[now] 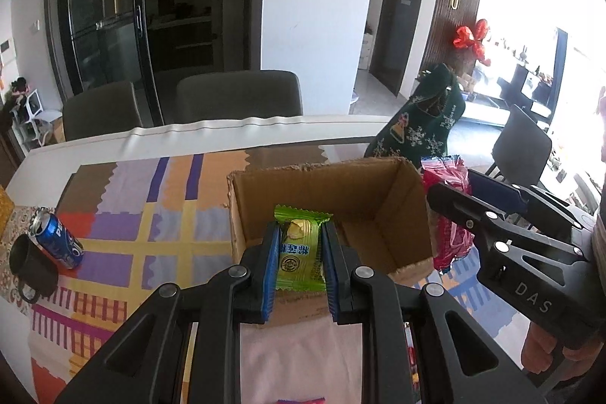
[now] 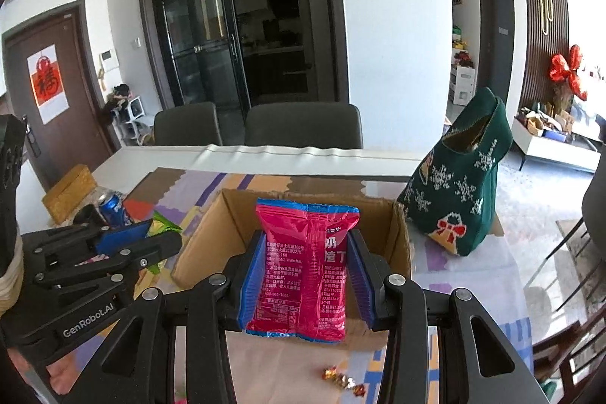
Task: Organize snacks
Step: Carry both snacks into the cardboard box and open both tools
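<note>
My left gripper (image 1: 299, 233) is shut on a small green snack packet (image 1: 299, 252) and holds it over the near edge of an open cardboard box (image 1: 382, 188). My right gripper (image 2: 306, 245) is shut on a pink snack bag (image 2: 303, 267) and holds it upright above the near side of the same box (image 2: 397, 237). In the left wrist view the right gripper (image 1: 454, 199) with the pink bag (image 1: 447, 241) is at the box's right side. In the right wrist view the left gripper (image 2: 151, 233) is left of the box. The box floor that shows looks empty.
A Pepsi can (image 1: 57, 241) lies beside a dark mug (image 1: 30, 267) at the left. A green knitted Christmas bag (image 2: 462, 192) stands at the right. A wrapped candy (image 2: 341, 381) lies on the patterned cloth (image 1: 151, 214) in front. Two chairs (image 1: 238, 93) stand behind the table.
</note>
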A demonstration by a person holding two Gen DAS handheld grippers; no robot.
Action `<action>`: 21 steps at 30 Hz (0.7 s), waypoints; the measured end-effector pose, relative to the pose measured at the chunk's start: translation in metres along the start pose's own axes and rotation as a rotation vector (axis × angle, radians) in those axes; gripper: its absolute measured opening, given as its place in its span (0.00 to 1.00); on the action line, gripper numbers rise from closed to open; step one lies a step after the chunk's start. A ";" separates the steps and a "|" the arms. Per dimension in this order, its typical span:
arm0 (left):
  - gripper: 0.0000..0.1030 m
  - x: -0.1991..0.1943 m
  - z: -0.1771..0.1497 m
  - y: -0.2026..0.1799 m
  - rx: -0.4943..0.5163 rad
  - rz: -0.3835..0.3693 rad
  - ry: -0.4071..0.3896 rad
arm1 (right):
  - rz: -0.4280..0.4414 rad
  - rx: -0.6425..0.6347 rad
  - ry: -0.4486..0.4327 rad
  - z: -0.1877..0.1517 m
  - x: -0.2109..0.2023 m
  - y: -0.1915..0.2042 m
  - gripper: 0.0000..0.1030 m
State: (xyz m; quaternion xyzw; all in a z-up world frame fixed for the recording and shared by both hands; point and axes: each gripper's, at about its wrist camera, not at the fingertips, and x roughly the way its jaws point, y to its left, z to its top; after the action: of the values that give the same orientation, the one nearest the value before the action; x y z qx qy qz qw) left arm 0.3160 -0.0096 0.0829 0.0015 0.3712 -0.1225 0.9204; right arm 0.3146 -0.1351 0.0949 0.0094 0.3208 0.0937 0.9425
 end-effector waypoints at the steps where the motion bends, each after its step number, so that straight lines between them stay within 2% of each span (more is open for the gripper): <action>1: 0.21 0.003 0.002 0.001 -0.001 0.002 0.004 | -0.002 -0.005 0.005 0.002 0.003 0.000 0.42; 14: 0.22 0.046 0.013 0.005 -0.019 0.018 0.092 | -0.044 -0.044 0.050 0.014 0.040 -0.007 0.42; 17: 0.37 0.050 0.012 0.007 -0.025 0.044 0.103 | -0.052 -0.043 0.066 0.013 0.047 -0.009 0.42; 19: 0.40 0.048 0.011 0.009 -0.027 0.061 0.097 | -0.071 -0.052 0.086 0.011 0.051 -0.009 0.52; 21: 0.44 0.044 0.009 0.009 -0.022 0.064 0.099 | -0.083 -0.056 0.088 0.010 0.051 -0.009 0.57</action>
State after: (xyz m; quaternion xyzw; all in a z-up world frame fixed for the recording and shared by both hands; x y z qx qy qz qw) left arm 0.3548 -0.0114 0.0581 0.0094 0.4173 -0.0886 0.9044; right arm 0.3618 -0.1344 0.0710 -0.0343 0.3595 0.0637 0.9303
